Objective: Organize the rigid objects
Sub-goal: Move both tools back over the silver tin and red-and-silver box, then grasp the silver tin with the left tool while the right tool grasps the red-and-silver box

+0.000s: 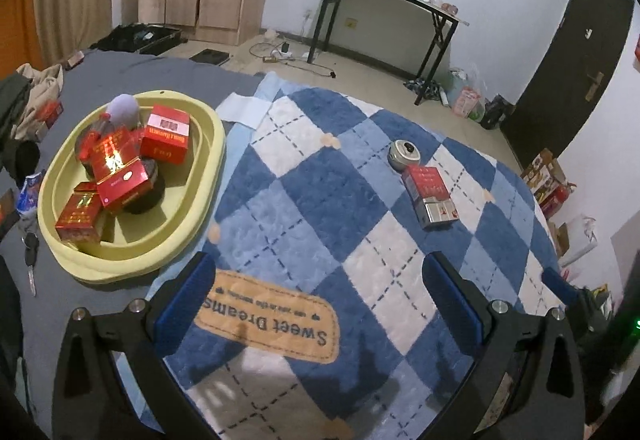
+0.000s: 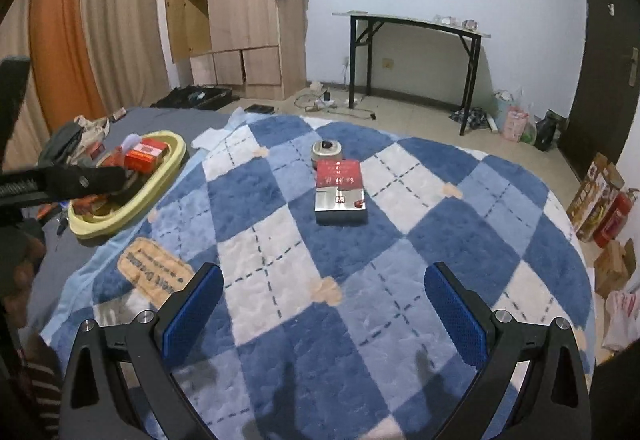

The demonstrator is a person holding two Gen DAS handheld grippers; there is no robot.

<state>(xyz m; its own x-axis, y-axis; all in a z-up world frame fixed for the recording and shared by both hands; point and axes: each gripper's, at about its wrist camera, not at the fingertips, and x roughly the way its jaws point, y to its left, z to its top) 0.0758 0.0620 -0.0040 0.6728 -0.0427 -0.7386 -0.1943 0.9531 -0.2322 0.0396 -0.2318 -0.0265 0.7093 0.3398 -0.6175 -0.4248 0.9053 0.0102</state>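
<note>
A yellow oval tub (image 1: 208, 176) (image 2: 168, 164) sits on the bed at the left, holding several red boxes (image 1: 164, 138), a dark round tin and a pale purple ball (image 1: 123, 109). On the blue checked blanket (image 1: 312, 208) lies a red-and-silver box (image 1: 430, 192) (image 2: 340, 190), with a small round silver tin (image 1: 403, 155) (image 2: 327, 150) just behind it. My left gripper (image 1: 320, 296) hovers open over the blanket, nothing between its fingers. My right gripper (image 2: 324, 304) is open too, well short of the box. The left gripper's body (image 2: 60, 180) shows at the left of the right wrist view.
Clothes (image 1: 36, 96), a car key (image 1: 30, 252) and small packets lie on the grey sheet left of the tub. Beyond the bed stand a wooden wardrobe (image 2: 240, 20), a black-legged table (image 2: 412, 28), a dark door (image 1: 568, 68), and boxes and a fire extinguisher (image 2: 612, 216) on the floor at right.
</note>
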